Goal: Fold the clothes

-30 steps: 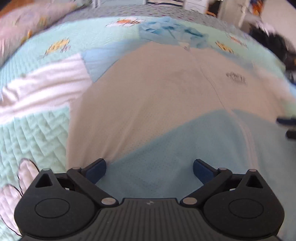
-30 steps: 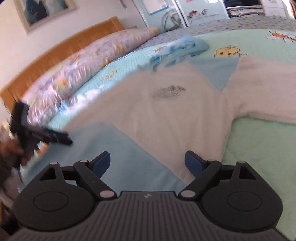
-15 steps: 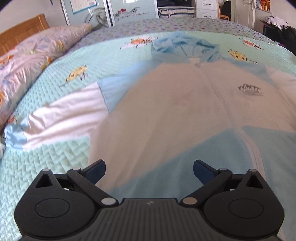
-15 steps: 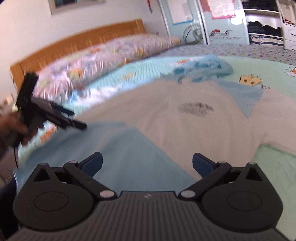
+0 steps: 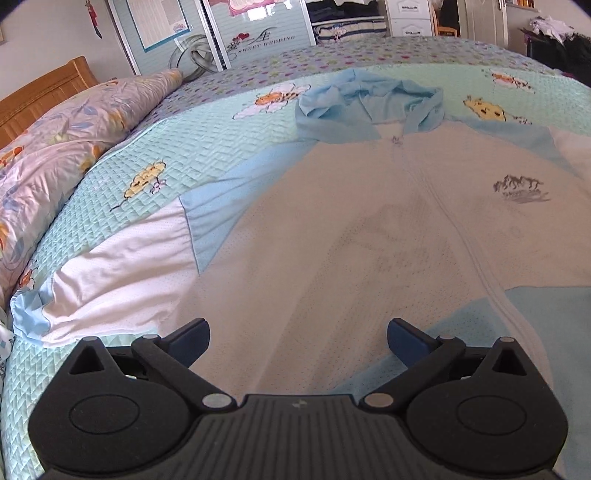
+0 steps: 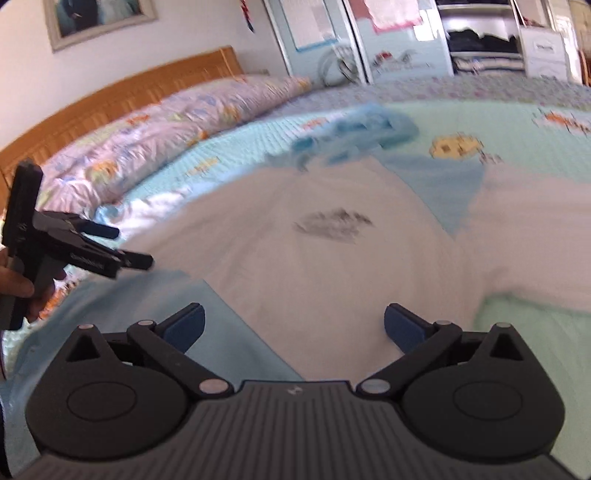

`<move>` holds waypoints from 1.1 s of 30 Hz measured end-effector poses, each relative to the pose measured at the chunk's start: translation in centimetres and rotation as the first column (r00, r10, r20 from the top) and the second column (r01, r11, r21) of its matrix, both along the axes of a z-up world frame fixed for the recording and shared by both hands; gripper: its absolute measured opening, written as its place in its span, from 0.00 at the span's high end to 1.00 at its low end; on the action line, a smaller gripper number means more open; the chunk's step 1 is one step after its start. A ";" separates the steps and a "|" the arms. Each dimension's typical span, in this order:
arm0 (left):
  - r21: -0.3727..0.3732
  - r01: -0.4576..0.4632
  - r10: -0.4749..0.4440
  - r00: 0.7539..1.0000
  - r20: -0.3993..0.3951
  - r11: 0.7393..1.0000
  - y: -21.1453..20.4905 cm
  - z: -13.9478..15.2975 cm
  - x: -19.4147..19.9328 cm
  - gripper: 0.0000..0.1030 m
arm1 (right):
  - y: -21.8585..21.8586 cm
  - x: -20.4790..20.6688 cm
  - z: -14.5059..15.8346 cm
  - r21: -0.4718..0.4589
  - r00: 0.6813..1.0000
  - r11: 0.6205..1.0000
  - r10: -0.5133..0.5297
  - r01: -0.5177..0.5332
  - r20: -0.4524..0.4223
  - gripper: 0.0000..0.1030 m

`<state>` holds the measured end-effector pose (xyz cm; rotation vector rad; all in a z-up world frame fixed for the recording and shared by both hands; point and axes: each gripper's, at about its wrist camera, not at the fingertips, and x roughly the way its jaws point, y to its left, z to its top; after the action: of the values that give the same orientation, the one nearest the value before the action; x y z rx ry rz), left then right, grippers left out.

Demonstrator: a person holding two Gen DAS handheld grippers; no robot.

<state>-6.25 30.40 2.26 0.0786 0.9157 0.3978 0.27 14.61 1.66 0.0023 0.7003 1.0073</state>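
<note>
A white and light-blue hooded zip jacket [image 5: 369, 229] lies spread flat, front up, on the bed, with its blue hood [image 5: 369, 107] at the far end and one sleeve [image 5: 118, 273] stretched to the left. My left gripper [image 5: 297, 338] hovers open above the jacket's lower hem, holding nothing. In the right wrist view the same jacket [image 6: 332, 251] is blurred, and my right gripper [image 6: 293, 326] is open and empty over its lower part. The left gripper [image 6: 127, 245] shows there too at the left, held by a hand [image 6: 16, 284], above the hem.
A mint quilted bedspread [image 5: 221, 147] with cartoon patches covers the bed. Floral pillows [image 5: 55, 147] and a wooden headboard [image 6: 129, 92] lie along the left. Wardrobe doors [image 5: 240, 33] and shelves stand behind the bed. Dark clothes [image 5: 561, 44] are piled at the far right.
Both grippers have lifted and tilted up from the jacket's hem, so more of the bed and room shows. Both stayed open and empty.
</note>
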 end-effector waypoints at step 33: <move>-0.718 -0.111 0.303 0.942 0.144 0.687 19.1 -1.7 2.9 0.19 | -5.3 3.1 -2.2 0.356 0.977 0.934 0.046 0.033 -0.209 0.00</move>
<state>-3.36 49.47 0.55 -0.7849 0.7701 0.2356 3.39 9.35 -0.56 0.4341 0.7032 1.1408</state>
